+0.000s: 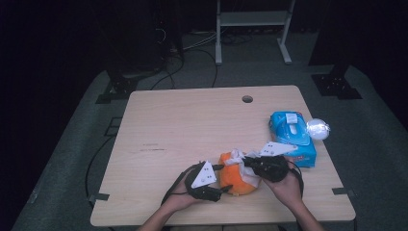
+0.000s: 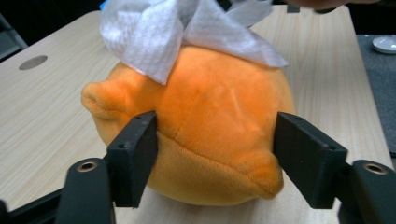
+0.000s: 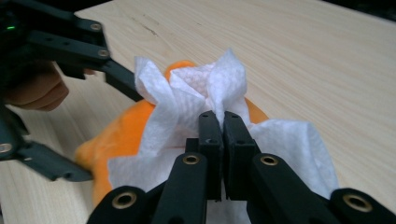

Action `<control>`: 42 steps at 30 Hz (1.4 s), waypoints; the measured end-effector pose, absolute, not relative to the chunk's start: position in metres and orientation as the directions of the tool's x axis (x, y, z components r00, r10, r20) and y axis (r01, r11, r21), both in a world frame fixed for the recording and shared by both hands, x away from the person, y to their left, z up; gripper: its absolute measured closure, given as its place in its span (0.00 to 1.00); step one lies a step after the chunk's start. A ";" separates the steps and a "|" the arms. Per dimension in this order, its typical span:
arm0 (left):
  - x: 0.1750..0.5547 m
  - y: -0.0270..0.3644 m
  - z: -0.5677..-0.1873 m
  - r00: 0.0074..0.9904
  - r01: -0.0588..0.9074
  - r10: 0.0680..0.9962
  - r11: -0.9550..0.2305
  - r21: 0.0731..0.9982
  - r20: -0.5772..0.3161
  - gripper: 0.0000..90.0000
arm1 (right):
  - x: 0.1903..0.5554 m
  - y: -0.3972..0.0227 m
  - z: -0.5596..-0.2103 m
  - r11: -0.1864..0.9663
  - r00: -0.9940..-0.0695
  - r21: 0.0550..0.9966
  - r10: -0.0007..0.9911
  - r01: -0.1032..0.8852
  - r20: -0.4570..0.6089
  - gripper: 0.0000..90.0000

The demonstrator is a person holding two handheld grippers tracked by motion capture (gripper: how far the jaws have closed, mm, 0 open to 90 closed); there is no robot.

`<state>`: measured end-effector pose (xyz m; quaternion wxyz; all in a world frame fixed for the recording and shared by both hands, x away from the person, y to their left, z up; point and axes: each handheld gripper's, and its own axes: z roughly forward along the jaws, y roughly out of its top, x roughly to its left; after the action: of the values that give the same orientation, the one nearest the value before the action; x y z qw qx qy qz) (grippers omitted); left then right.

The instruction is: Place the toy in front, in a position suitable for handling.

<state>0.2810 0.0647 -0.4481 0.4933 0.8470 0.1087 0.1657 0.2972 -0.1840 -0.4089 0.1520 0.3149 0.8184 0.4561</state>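
Observation:
An orange plush toy [image 1: 235, 182] lies near the front edge of the wooden table [image 1: 183, 125], with a white tissue [image 1: 238, 156] draped over its top. My left gripper [image 1: 225, 177] comes at it from the left. In the left gripper view its jaws [image 2: 215, 154] stand on either side of the plush [image 2: 215, 116] and both pads rest against its sides. My right gripper [image 1: 246, 162] reaches in from the right. Its jaws [image 3: 222, 119] are shut on a bunched fold of the tissue [image 3: 187, 98], on top of the plush [image 3: 116, 135].
A blue tissue pack [image 1: 293, 137] lies at the table's right edge, with a round white object [image 1: 318, 129] just beyond it. A cable hole [image 1: 247, 99] sits near the far edge. A metal shelf frame [image 1: 252, 29] stands on the floor behind.

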 end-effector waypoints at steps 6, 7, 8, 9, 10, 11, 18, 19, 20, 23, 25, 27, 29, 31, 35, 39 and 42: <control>0.284 0.064 -0.449 0.912 0.049 0.377 -0.492 0.869 0.162 0.36 | 0.277 -0.162 -0.404 0.435 -0.810 0.844 0.586 0.315 0.001 0.96; 0.284 0.065 -0.449 0.912 0.059 0.381 -0.488 0.871 0.151 0.36 | 0.275 -0.158 -0.404 0.446 -0.820 0.841 0.572 0.307 -0.004 0.96; 0.285 0.066 -0.449 0.913 0.059 0.380 -0.488 0.871 0.151 0.36 | 0.273 -0.155 -0.405 0.465 -0.825 0.834 0.565 0.296 -0.022 0.96; 0.285 0.067 -0.449 0.915 0.055 0.374 -0.488 0.871 0.151 0.35 | 0.272 -0.153 -0.405 0.478 -0.826 0.831 0.562 0.286 -0.039 0.96; 0.286 0.068 -0.449 0.916 0.056 0.372 -0.485 0.872 0.148 0.34 | 0.272 -0.152 -0.406 0.484 -0.826 0.829 0.562 0.281 -0.048 0.96; 0.286 0.068 -0.449 0.918 0.062 0.371 -0.481 0.875 0.139 0.32 | 0.274 -0.154 -0.405 0.479 -0.824 0.830 0.565 0.285 -0.043 0.96; 0.281 0.061 -0.450 0.923 0.000 0.322 -0.549 0.836 0.212 0.38 | 0.289 -0.175 -0.406 0.427 -0.775 0.844 0.632 0.324 -0.022 0.96; 0.281 0.060 -0.451 0.920 -0.001 0.327 -0.549 0.836 0.216 0.40 | 0.288 -0.175 -0.406 0.430 -0.775 0.843 0.631 0.323 -0.025 0.96; 0.281 0.060 -0.451 0.919 0.000 0.329 -0.551 0.835 0.218 0.40 | 0.288 -0.175 -0.406 0.430 -0.775 0.843 0.631 0.323 -0.025 0.96; 0.282 0.061 -0.452 0.914 0.010 0.342 -0.555 0.832 0.218 0.42 | 0.281 -0.169 -0.405 0.437 -0.791 0.844 0.611 0.311 -0.025 0.96; 0.282 0.061 -0.452 0.914 0.024 0.351 -0.547 0.837 0.204 0.42 | 0.278 -0.165 -0.406 0.434 -0.815 0.846 0.579 0.309 0.000 0.96; 0.285 0.063 -0.451 0.913 0.044 0.365 -0.531 0.846 0.182 0.42 | 0.276 -0.163 -0.407 0.435 -0.826 0.845 0.564 0.309 0.012 0.96; 0.286 0.064 -0.452 0.914 0.055 0.368 -0.532 0.845 0.172 0.41 | 0.272 -0.155 -0.409 0.468 -0.848 0.834 0.529 0.291 -0.001 0.96; 0.287 0.065 -0.452 0.914 0.062 0.371 -0.525 0.849 0.163 0.41 | 0.275 -0.159 -0.407 0.464 -0.841 0.836 0.541 0.293 -0.005 0.96; 0.286 0.063 -0.453 0.918 0.062 0.363 -0.530 0.846 0.160 0.40 | 0.284 -0.180 -0.400 0.406 -0.797 0.856 0.604 0.320 0.011 0.96; 0.286 0.062 -0.453 0.920 0.061 0.359 -0.528 0.847 0.157 0.38 | 0.301 -0.210 -0.405 0.343 -0.728 0.847 0.682 0.406 0.073 0.96; 0.287 0.063 -0.450 0.923 0.081 0.362 -0.512 0.855 0.130 0.36 | 0.302 -0.212 -0.409 0.338 -0.731 0.838 0.675 0.428 0.101 0.96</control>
<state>0.2870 0.0634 -0.4500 0.4766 0.8569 0.1293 0.1477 0.3021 -0.2117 -0.4092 0.1335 0.3418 0.8069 0.4628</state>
